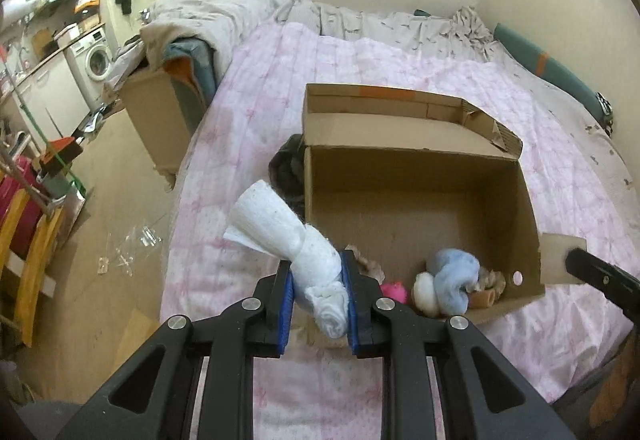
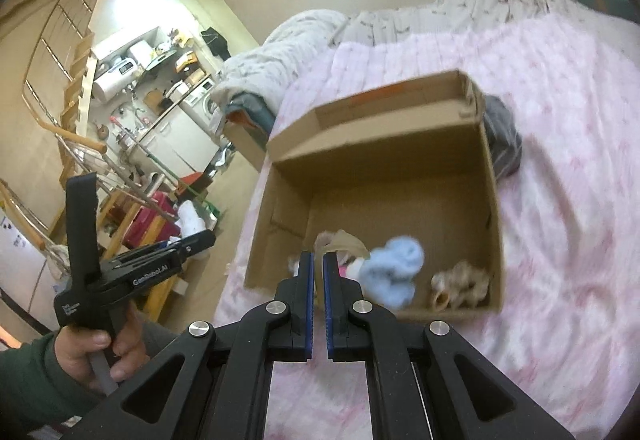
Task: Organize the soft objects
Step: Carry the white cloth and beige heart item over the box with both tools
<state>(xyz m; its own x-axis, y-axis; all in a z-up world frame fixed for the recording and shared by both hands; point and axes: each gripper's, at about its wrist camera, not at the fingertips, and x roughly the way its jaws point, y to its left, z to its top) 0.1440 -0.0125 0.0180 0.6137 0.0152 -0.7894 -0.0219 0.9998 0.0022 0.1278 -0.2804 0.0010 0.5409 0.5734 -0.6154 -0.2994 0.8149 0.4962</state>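
Reading "GenRobot.AI" in white along the black body of the left gripper (image 2: 188, 244), as the right wrist view shows it, held by a bare hand (image 2: 100, 352) in a green sleeve out over the floor left of the bed. In its own view that left gripper (image 1: 320, 280) has its blue pads pressed on a knotted white cloth roll (image 1: 296, 244), which sticks up and to the left just outside the near left corner of the open cardboard box (image 1: 420, 175). The box sits on the pink quilt (image 1: 248, 111) and holds a light blue fluffy toy (image 1: 456, 276), a pink item (image 1: 394, 290) and a tan curly toy (image 2: 460, 284) along its near wall. The right gripper (image 2: 319, 272) hangs over the box's near edge, jaws narrow, a thin tan scrap (image 2: 340, 242) just past their tips; whether they pinch it I cannot tell.
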